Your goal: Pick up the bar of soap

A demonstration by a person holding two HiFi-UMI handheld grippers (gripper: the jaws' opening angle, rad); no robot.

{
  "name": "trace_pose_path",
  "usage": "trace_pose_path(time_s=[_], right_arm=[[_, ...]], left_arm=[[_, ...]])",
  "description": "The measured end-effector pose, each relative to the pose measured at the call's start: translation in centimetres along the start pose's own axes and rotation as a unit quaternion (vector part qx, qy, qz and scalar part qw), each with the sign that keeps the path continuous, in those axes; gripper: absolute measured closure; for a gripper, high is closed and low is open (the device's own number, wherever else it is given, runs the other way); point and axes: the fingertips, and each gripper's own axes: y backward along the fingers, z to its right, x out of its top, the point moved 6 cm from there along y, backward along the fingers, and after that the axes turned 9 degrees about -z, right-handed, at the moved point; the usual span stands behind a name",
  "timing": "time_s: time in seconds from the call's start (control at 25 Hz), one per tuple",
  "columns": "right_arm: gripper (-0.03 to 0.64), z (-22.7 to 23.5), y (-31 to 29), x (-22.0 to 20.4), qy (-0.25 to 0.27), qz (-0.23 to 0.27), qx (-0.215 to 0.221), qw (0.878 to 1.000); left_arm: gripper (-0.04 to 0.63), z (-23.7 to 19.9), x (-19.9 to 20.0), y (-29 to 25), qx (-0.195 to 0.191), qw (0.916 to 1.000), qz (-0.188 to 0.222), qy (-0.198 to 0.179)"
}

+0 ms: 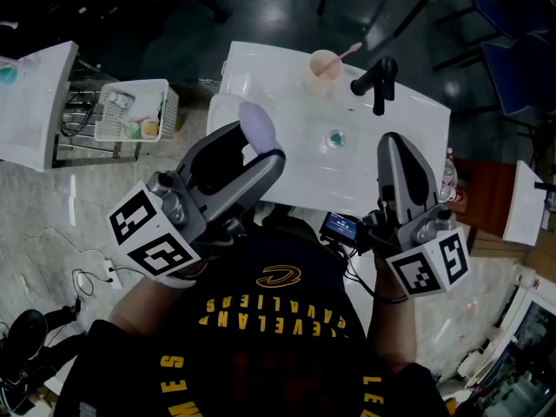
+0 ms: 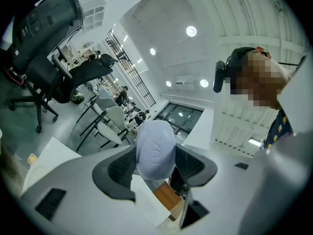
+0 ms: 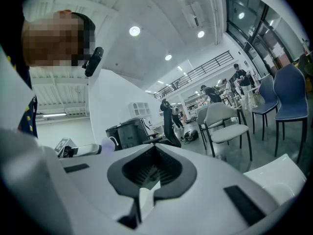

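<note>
The bar of soap [image 1: 257,122] is a pale lavender oval. My left gripper [image 1: 254,146] is shut on it and holds it in the air over the near left part of the white sink [image 1: 287,76]. In the left gripper view the soap [image 2: 155,148] stands upright between the two dark pads [image 2: 120,169], pointing up towards the ceiling. My right gripper [image 1: 395,146] hovers over the sink's near right side, its jaws together with nothing in them. The right gripper view shows the right gripper [image 3: 149,180] with its tips meeting.
A black faucet [image 1: 375,81] stands at the sink's far edge, next to a pink cup [image 1: 324,66] with a toothbrush. The drain [image 1: 335,137] lies mid-basin. A white wire basket [image 1: 132,109] and a white shelf [image 1: 35,102] sit to the left.
</note>
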Motion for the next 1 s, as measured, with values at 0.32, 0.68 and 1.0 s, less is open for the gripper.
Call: trace_pose_path(time_s=[0.32, 0.68, 1.0], right_arm=[[0.609, -0.18, -0.19, -0.09, 0.0, -0.002, 0.002, 1.0], [0.609, -0.07, -0.07, -0.3, -0.003, -0.005, -0.002, 1.0], [0.609, 0.01, -0.03, -0.23, -0.002, -0.005, -0.005, 1.0]], left_arm=[[0.331, -0.05, 0.11, 0.14, 0.005, 1.0, -0.006, -0.004], [0.331, -0.17, 0.17, 0.06, 0.011, 0.9999, -0.01, -0.007], [0.331, -0.25, 0.2, -0.06, 0.013, 0.9998, -0.013, -0.008]])
